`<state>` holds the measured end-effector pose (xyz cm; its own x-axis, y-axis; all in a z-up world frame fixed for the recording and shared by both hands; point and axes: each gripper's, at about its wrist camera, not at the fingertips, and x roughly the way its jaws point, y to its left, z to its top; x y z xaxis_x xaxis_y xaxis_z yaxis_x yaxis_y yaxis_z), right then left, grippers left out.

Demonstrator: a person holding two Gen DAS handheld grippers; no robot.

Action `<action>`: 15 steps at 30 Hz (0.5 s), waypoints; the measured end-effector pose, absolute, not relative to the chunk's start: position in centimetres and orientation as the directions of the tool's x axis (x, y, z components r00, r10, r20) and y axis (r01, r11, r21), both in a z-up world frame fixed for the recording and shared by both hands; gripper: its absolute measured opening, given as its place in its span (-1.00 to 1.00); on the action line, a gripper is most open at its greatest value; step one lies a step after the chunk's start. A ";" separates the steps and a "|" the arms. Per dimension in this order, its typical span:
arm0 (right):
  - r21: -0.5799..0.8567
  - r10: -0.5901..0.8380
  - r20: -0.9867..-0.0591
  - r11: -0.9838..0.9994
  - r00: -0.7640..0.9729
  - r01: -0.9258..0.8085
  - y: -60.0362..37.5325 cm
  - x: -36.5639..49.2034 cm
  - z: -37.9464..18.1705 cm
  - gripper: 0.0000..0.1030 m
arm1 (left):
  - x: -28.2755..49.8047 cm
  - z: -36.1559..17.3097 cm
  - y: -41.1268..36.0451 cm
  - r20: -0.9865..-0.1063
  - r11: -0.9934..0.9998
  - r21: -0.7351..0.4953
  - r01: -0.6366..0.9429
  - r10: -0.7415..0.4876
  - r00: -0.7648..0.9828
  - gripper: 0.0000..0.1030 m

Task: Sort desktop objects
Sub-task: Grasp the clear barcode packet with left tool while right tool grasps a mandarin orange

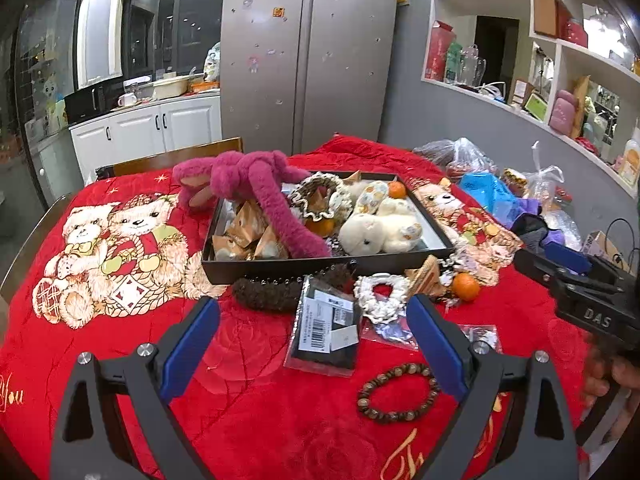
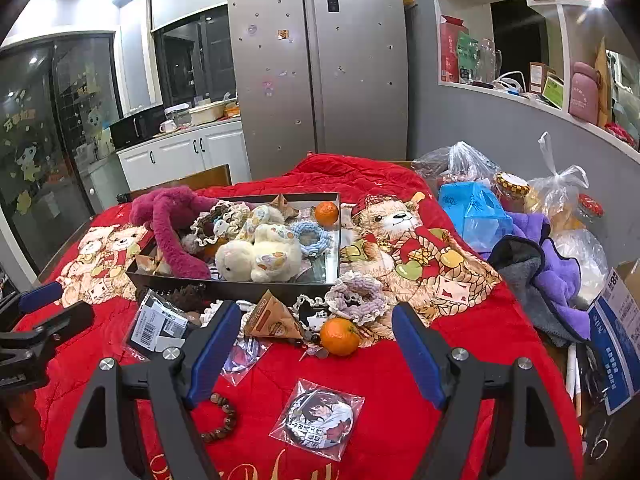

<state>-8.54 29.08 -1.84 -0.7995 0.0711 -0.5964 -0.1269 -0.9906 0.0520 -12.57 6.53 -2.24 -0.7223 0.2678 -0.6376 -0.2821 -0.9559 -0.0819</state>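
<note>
I've got both grippers hovering over the red-covered desk point(image 1: 248, 420), short of the black tray point(image 2: 240, 289), which I'm using as my landmark. Left gripper point(image 1: 312, 348): jaws spread wide, nothing between the pads. Right gripper point(image 2: 314, 354): jaws wide open too, empty. That makes sense to me, I'm coming in ready to pick, not carrying.

The tray already holds the soft things, the cream plush toy point(image 2: 256, 258) and the pink plush point(image 2: 176, 224) draped over its left rim, so I judge loose items go there.

Just in front of the tray sits an orange point(image 2: 339, 336), round, no axis to speak of. Left of it the barcode packet point(image 1: 326, 326) lies flat, long axis running toward the tray. Nearer me than the tray, the bead bracelet point(image 1: 398, 392) lies flat.
</note>
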 end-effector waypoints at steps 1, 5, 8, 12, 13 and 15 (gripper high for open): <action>0.049 0.070 -0.598 -0.991 -0.799 -0.123 29.0 -8.6 -1.9 0.56 | -12.8 -2.6 6.6 -0.640 -0.956 -0.080 -0.283 0.267 -0.721 0.85; 0.046 0.059 -0.610 -0.993 -0.790 -0.109 28.9 -9.3 -2.7 0.56 | -13.5 -3.8 6.8 -0.653 -0.956 -0.078 -0.282 0.263 -0.710 0.85; 0.043 0.055 -0.629 -0.993 -0.775 -0.106 29.0 -10.1 -3.5 0.55 | -14.3 -4.9 6.9 -0.671 -0.957 -0.076 -0.281 0.258 -0.695 0.85; 0.038 0.049 -0.658 -0.994 -0.752 -0.098 29.4 -11.1 -4.6 0.55 | -15.4 -6.4 6.5 -0.696 -0.959 -0.090 -0.268 0.253 -0.672 0.85; 0.033 0.054 -0.662 -0.994 -0.747 -0.101 29.5 -11.3 -4.7 0.56 | -15.7 -6.7 6.4 -0.702 -0.959 -0.097 -0.265 0.254 -0.665 0.85; 0.033 0.054 -0.673 -0.994 -0.738 -0.103 29.8 -11.9 -5.2 0.56 | -16.1 -7.3 6.2 -0.711 -0.960 -0.106 -0.261 0.256 -0.655 0.85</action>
<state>-11.86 29.80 -5.19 -0.7380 0.0541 -0.6726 -0.1032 -0.9941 0.0333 -16.15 6.25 -7.29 -0.6549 0.2561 -0.7110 -0.2608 -0.9596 -0.1055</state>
